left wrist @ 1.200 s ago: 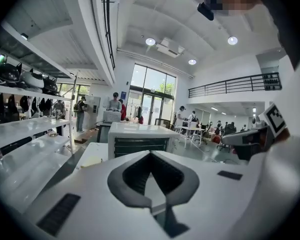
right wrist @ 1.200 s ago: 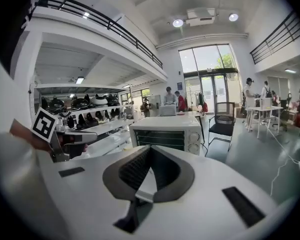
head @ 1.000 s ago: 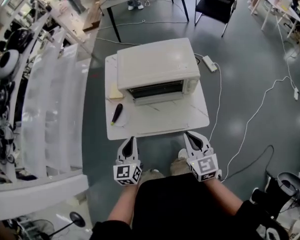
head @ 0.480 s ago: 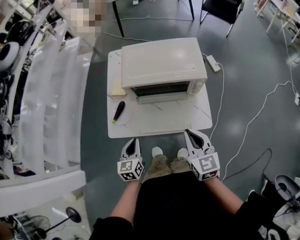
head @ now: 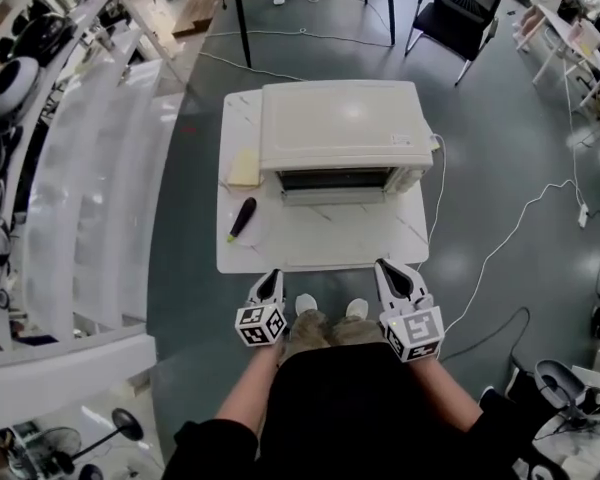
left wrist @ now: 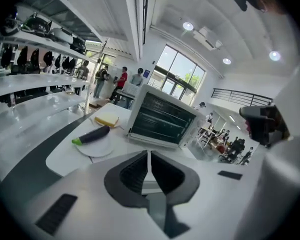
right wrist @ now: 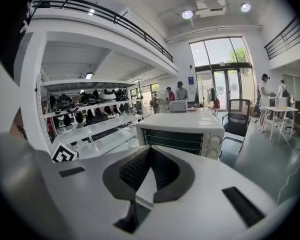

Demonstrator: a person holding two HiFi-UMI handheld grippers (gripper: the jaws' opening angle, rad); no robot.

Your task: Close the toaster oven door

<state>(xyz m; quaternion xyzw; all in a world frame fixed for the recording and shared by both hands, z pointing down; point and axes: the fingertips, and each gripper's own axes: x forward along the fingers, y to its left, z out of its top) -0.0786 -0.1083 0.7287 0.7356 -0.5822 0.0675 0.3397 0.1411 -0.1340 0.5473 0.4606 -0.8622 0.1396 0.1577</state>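
A cream toaster oven (head: pixel 345 128) stands at the back of a small white table (head: pixel 320 243). Its dark front with racks (left wrist: pixel 162 120) faces me, and a pale strip juts out along its lower edge (head: pixel 336 196); I cannot tell how far the door stands open. Its knobs are at the right (right wrist: pixel 214 145). My left gripper (head: pixel 269 280) hangs shut and empty just off the table's near edge, left of centre. My right gripper (head: pixel 386 268) is shut and empty at the same edge, further right. Both sit well short of the oven.
A dark eggplant (head: pixel 241 218) lies on a white plate, and a yellow block (head: pixel 244 168) sits left of the oven. White shelving (head: pixel 90 168) runs along the left. A power strip cable (head: pixel 510 238) trails on the floor at right. A black chair (head: pixel 458 13) stands behind.
The head view has swung so the table and oven sit more central and square. Both grippers stay shut by the table's near edge.
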